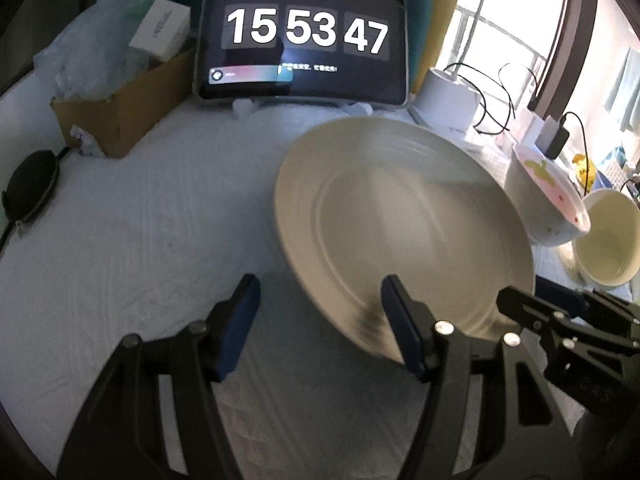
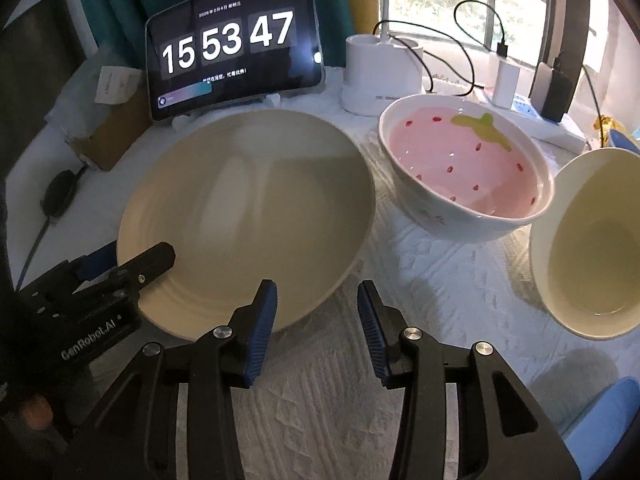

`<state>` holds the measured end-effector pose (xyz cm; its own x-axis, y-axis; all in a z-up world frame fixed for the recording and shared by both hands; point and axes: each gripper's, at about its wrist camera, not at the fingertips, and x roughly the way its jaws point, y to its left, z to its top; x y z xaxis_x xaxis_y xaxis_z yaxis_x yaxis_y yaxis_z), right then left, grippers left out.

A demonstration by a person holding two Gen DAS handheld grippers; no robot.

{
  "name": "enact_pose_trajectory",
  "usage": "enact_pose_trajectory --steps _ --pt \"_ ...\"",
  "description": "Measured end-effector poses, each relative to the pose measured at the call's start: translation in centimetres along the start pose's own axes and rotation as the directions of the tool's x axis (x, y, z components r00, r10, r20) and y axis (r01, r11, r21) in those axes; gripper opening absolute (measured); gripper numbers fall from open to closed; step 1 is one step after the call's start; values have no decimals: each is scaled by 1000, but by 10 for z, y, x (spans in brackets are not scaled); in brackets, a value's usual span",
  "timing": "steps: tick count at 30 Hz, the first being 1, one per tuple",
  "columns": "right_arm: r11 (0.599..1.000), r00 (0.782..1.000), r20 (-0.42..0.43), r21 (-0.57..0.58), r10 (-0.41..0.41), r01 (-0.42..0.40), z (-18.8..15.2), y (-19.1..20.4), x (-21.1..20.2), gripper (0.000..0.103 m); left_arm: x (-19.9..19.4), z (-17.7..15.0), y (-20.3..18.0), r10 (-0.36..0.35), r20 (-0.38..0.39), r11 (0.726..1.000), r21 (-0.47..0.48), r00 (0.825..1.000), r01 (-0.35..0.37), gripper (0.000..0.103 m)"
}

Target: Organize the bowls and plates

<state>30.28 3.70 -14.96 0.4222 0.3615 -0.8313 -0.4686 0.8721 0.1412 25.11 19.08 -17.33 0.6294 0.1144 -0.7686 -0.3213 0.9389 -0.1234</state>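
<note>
Strawberry bowl (image 2: 466, 168) interior clear from right wrist, edge-on from left

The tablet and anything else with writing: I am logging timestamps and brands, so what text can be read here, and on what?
"15 53 47": big clock digits on the tablet.
"GenRobot.AI": white lettering on the body of the left tool, seen from the right wrist view.
Small date line above the digits and the line of characters below them: too small and blurred to read.
Print on the white box in the cardboard carton: blurred, unreadable.
</note>
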Motion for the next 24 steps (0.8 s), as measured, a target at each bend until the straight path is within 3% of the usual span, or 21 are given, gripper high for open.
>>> enact_pose_trajectory --steps 2,7,24 --pt "1000 1000 -7 -3 7 -7 0 1 3 39 -1 0 1 -7 2 1000 -4 1000 7 63" --pt "1000 1000 -2 -18 5 -5 -1 4 4 34 -3 -1 1 -28 9 1000 -3 1000 28 39" --pt "999 999 47 -40 -24 26 -8 9 -24 32 -26 -10 -3 -52 38 999 15 998 51 38"
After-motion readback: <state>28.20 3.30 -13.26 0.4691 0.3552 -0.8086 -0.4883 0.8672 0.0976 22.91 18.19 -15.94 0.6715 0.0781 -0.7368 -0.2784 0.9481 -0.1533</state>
